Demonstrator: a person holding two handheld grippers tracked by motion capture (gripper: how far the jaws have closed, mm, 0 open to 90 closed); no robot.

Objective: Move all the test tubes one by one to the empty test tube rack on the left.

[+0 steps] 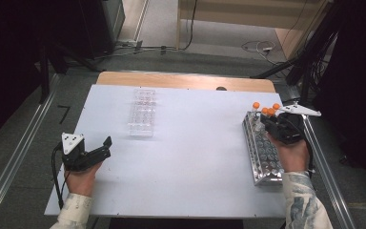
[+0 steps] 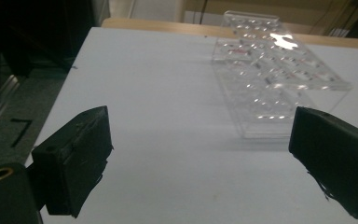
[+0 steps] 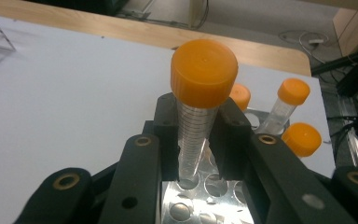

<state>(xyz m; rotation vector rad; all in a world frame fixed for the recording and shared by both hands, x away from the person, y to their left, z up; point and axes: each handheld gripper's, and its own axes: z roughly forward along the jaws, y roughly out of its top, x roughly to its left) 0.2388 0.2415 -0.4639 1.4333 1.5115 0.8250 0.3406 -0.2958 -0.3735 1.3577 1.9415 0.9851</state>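
Clamping an orange-capped tube (image 3: 196, 122) in your right gripper (image 3: 196, 135), you are holding it upright with its bottom end sitting in a hole of the metal rack (image 3: 200, 205); the jaws are pressing the tube's clear body from both sides, just under the cap. In the high view your right gripper (image 1: 275, 125) is working over the far end of the metal rack (image 1: 264, 160), which is lying along the right edge of the white table (image 1: 190, 157). Just beyond the held tube, three more orange-capped tubes (image 3: 286, 105) are standing in the rack's far holes, close together and crowding the space behind your jaws; one is leaning. The nearer rack holes are showing as bare metal.

Your left gripper (image 1: 97, 151) is sitting low at the near left of the table, jaws spread wide and holding nothing. In the left gripper view the left gripper (image 2: 200, 158) is showing bare table between its jaws, and farther ahead a clear plastic rack (image 2: 279, 79) is lying well apart from them. In the high view that clear plastic rack (image 1: 143, 112) is sitting toward the far middle, far from the metal rack. Beyond the table, cables (image 1: 262, 47) are trailing on the floor.
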